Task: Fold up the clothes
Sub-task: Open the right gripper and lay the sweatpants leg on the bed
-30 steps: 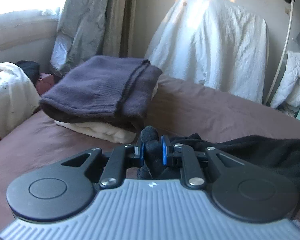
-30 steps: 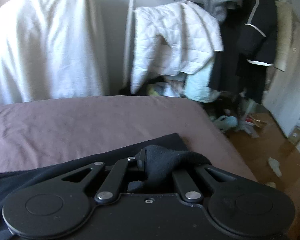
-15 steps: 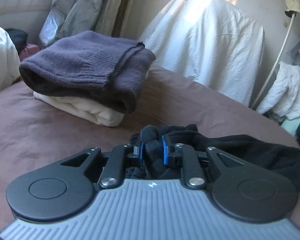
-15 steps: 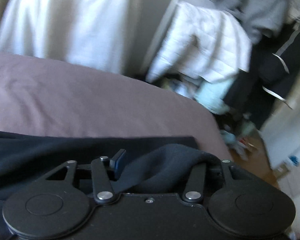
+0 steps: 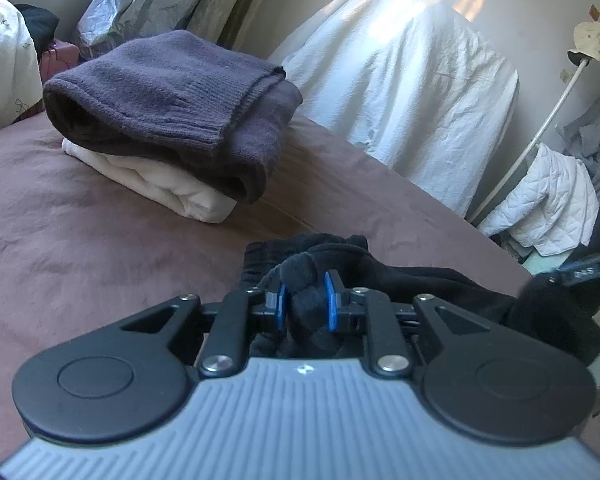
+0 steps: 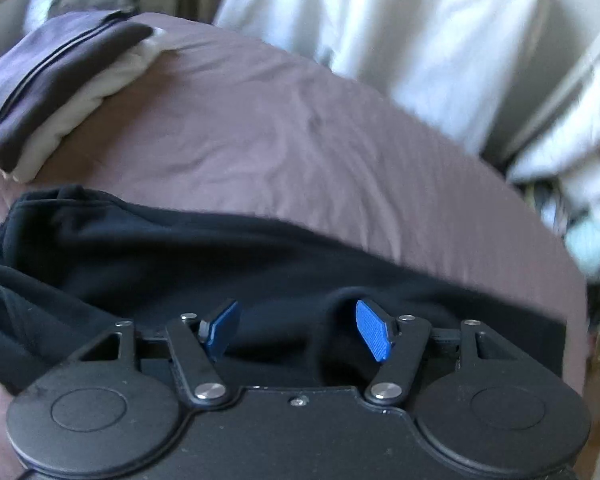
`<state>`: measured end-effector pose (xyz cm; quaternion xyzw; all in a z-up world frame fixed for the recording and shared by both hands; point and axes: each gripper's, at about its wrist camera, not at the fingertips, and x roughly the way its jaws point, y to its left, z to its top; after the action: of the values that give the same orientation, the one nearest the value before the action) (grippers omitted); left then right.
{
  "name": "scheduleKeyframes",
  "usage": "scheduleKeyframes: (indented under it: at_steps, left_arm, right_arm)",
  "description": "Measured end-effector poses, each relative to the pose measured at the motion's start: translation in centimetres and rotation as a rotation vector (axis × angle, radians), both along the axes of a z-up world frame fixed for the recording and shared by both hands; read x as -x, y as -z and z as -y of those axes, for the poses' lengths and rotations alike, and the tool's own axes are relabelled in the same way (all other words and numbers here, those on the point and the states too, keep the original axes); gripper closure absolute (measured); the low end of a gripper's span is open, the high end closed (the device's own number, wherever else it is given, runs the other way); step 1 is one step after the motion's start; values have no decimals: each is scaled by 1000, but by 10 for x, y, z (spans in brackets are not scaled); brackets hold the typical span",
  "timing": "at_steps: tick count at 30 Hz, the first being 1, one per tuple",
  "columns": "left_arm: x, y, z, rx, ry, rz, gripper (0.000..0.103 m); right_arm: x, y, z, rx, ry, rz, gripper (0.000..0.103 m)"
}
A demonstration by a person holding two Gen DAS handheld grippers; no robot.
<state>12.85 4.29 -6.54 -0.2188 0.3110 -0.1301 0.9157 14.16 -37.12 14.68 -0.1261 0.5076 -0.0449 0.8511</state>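
The left gripper (image 5: 303, 295) is pinching a bunched end of the black garment (image 6: 180, 248), which is lying on the bed (image 5: 100, 240) and stretching off to that gripper's right. The right gripper (image 6: 298, 330) is sitting right over the other end with its jaws spread wide, holding nothing. So the garment's long axis is running gripper to gripper.

Black fleece garment (image 6: 228, 264) rumpled across mauve bedsheet (image 6: 284, 128); folded purple-grey sweater (image 5: 172, 92) atop folded white garment (image 5: 168, 184).
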Motion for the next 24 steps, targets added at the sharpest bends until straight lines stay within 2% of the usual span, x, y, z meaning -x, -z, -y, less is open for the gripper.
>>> scheduleKeyframes:
  at_steps: [4,8,9,12,16,19,21,24]
  left_arm:
    - [0,0,0,-2,-1,-5,85]
    - [-1,0,-3,21,5,-16,85]
    - [-2,1,-3,28,3,-21,85]
    - [-5,5,-5,50,-5,-36,85]
    - [-8,10,-7,77,-15,-54,85]
    - [-9,14,-8,88,-28,-58,85]
    - [-9,16,-8,90,-31,-53,85]
    - [-8,17,-7,81,-34,-46,85]
  right_arm:
    - [-1,3,12,112,21,53,36]
    - [20,-10,19,211,-103,156,34]
    - [26,-14,22,215,-138,180,34]
    - [46,-22,24,139,-233,224,33]
    - [72,-8,4,40,-429,169,33]
    - [87,8,-16,27,-591,99,33]
    - [92,18,-26,59,-657,61,27]
    - [91,33,-24,158,-643,40,25]
